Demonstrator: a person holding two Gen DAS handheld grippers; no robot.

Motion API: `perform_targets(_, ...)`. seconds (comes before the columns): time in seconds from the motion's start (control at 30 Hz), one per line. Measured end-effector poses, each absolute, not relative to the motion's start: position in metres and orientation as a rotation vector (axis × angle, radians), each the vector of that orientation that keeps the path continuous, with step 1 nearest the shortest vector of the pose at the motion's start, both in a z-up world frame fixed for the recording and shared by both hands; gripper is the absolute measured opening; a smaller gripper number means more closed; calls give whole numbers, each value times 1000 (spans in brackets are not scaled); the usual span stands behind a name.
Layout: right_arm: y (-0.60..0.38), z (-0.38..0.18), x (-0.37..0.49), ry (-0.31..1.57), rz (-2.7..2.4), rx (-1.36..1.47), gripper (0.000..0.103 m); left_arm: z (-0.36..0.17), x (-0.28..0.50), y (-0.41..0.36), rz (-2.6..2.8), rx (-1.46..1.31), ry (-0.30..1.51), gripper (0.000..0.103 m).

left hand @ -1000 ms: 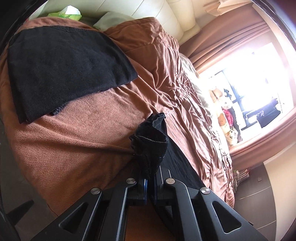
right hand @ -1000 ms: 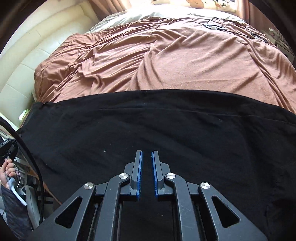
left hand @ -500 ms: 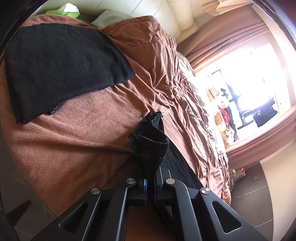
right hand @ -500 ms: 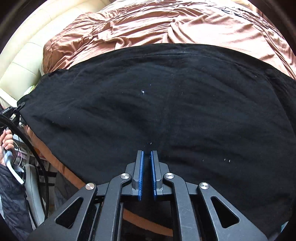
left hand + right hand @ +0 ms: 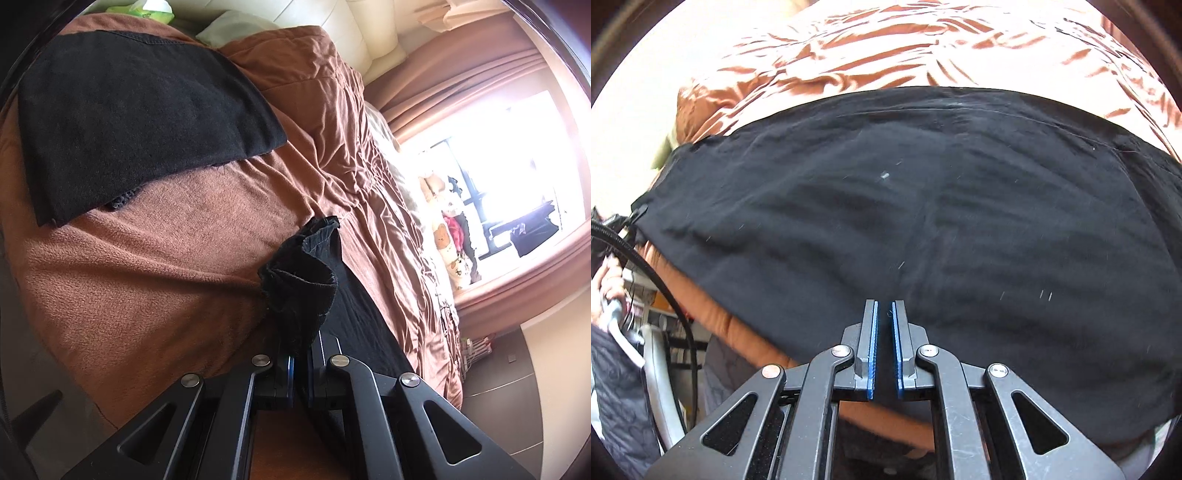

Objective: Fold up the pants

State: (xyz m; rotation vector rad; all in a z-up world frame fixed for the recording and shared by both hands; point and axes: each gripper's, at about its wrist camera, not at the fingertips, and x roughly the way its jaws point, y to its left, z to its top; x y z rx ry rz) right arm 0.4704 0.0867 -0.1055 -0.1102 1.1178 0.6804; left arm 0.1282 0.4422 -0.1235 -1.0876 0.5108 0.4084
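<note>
Black pants point(image 5: 923, 229) spread flat across the brown bed cover point(image 5: 147, 288), filling most of the right wrist view. One bunched corner of the pants lifted off the bed cover and clamped in the left gripper point(image 5: 300, 363); fingers point(image 5: 286, 365) pressed together on the cloth, wad of black fabric sticking up past the tips. From that wad, a black strip of pants running down and right along the bed cover edge.

Right gripper point(image 5: 884, 347) over the near part of the pants, pointing steeply down; blue-edged fingers point(image 5: 871, 350) nearly together, only a thin slit showing. Cannot tell if cloth is pinched between them; black fabric seen through the slit.

Second black garment point(image 5: 140, 122), folded flat, lying on the bed cover well beyond the held corner, toward the cream headboard point(image 5: 317, 22). Pale pillow point(image 5: 236, 29) and green packet point(image 5: 151, 7) just past that garment, by the headboard. Brown curtains point(image 5: 461, 77) and a bright window point(image 5: 517, 155) beyond the far side of the bed cover.

In the right wrist view, a hand point(image 5: 607, 284) at the left edge of the pants, beside a black cable point(image 5: 665, 291).
</note>
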Motion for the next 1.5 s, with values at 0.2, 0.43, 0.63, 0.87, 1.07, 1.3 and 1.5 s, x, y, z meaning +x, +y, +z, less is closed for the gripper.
perform_targets(0.2,101,-108,500,1118,645,-104,4,-131,126,444,413,-1104,517,4)
perform_targets(0.43,118,-112,527,1116,612,-125,4,-139,124,445,420,-1130,516,4)
perform_targets(0.63,134,-111,552,1102,571,-147,4,-145,123,446,422,-1146,519,4)
perform_targets(0.87,149,-114,585,1075,549,-128,4,-137,124,445,406,-1133,499,4)
perform_targets(1.07,149,-114,583,1073,548,-105,4,-117,127,442,355,-1124,434,4)
perform_targets(1.3,125,-100,569,1066,600,-51,5,-74,144,429,298,-1077,378,4)
perform_targets(1.5,89,-77,552,1019,629,-41,5,-23,167,409,236,-993,354,4)
